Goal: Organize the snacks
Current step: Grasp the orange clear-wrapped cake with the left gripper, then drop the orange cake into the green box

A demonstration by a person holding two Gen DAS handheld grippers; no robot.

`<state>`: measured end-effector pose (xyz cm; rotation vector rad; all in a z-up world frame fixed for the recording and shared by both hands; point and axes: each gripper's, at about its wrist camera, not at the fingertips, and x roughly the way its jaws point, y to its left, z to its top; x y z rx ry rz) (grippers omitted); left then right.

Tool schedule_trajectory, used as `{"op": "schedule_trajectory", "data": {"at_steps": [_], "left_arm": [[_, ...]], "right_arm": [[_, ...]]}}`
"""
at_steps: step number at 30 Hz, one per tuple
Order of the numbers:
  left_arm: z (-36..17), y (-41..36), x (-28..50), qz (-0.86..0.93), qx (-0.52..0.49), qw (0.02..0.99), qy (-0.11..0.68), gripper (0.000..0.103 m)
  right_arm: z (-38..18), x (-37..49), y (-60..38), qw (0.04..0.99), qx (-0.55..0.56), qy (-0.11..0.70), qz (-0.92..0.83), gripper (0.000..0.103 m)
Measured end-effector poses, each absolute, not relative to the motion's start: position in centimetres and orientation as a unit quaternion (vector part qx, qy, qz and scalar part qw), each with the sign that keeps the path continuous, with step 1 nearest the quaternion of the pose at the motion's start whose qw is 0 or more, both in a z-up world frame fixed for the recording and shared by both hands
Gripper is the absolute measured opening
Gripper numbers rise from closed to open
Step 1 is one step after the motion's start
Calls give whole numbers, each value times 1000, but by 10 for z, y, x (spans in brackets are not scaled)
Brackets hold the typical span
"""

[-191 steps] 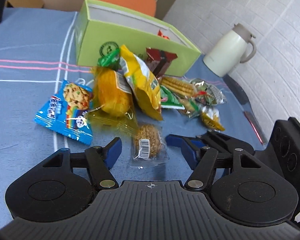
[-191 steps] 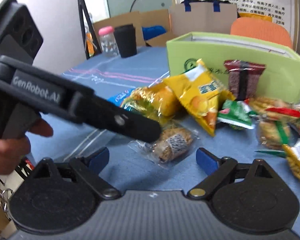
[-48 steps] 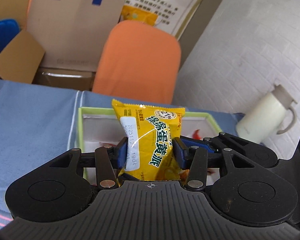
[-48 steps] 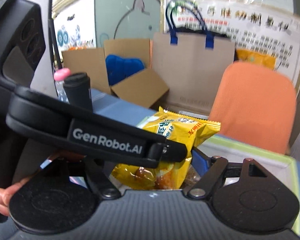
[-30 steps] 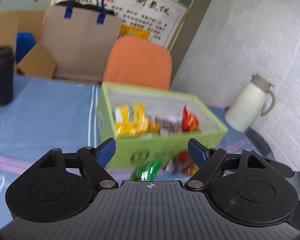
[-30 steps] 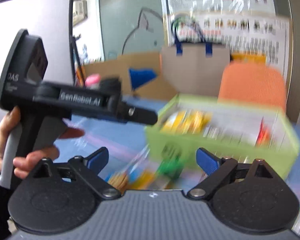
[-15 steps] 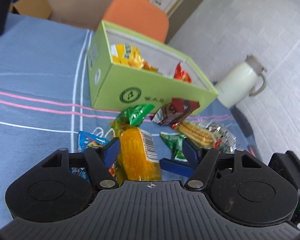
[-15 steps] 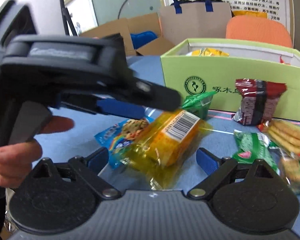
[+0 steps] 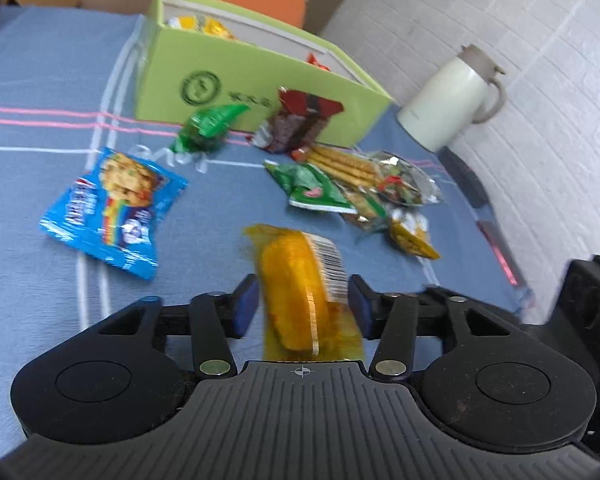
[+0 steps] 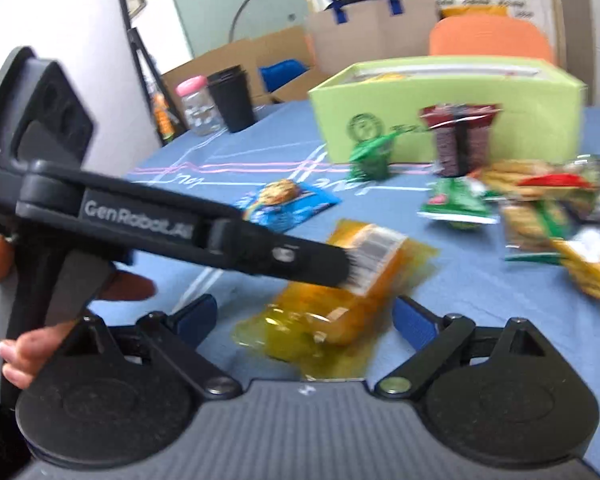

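Straddling the orange snack pack point(image 9: 300, 292), the left gripper point(image 9: 302, 304) had its jaws part-spread and opening slightly, pack between them. A gap showed at the left pad point(image 9: 244, 306); contact on the other side was too blurred to call, so no firm clamp yet. The pack lay flat on the tabletop point(image 9: 28, 92), barcode end pointing away from the jaws, clear film tail running back under the gripper body.

The right gripper point(image 10: 304, 320) had its jaws wide apart and empty; the same pack's film tail point(image 10: 300, 344) sat between and just ahead of them, and the left gripper crossed its view with a fingertip over the barcode.

The green box point(image 9: 260, 80), already holding a few packs, stood well ahead of the left jaws. The blue cookie pack point(image 9: 112, 208) was ahead and to the left. The green wrapper point(image 9: 312, 192), biscuit sticks point(image 9: 344, 164) and small yellow pack point(image 9: 412, 236) were ahead and to the right.

Risks as I read them:
- Wrapper looked slick and puffy; closing on film instead of the bar would likely let it slide out on the lift.
- Closing low could have the pads scrape the cloth and push the pack forward.
- Both grippers crowded one pack, so they could collide if the right closed in.
- A loose hold could drop the pack short of the box, onto the snacks at its front wall.
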<state>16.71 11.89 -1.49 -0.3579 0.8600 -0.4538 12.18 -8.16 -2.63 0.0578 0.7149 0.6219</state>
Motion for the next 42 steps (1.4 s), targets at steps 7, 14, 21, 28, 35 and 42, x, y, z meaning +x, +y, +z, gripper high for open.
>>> {"op": "schedule_trajectory", "data": {"at_steps": [7, 14, 21, 28, 35, 42], "left_arm": [[-18, 111, 172, -217, -165, 863, 424, 49], [-24, 102, 178, -220, -165, 854, 442, 20], [27, 93, 226, -244, -172, 869, 394, 20], [90, 76, 335, -239, -135, 899, 342, 20], [56, 79, 417, -206, -151, 887, 385, 21], [58, 103, 381, -175, -159, 911, 339, 46]], "right_arm": [[-38, 122, -77, 888, 29, 341, 307, 94], [-31, 126, -77, 898, 4, 310, 313, 64], [23, 179, -86, 920, -14, 245, 306, 71], [65, 296, -78, 934, -52, 210, 286, 76], [30, 372, -69, 916, -37, 281, 282, 78], [58, 327, -113, 932, 13, 219, 288, 93]]}}
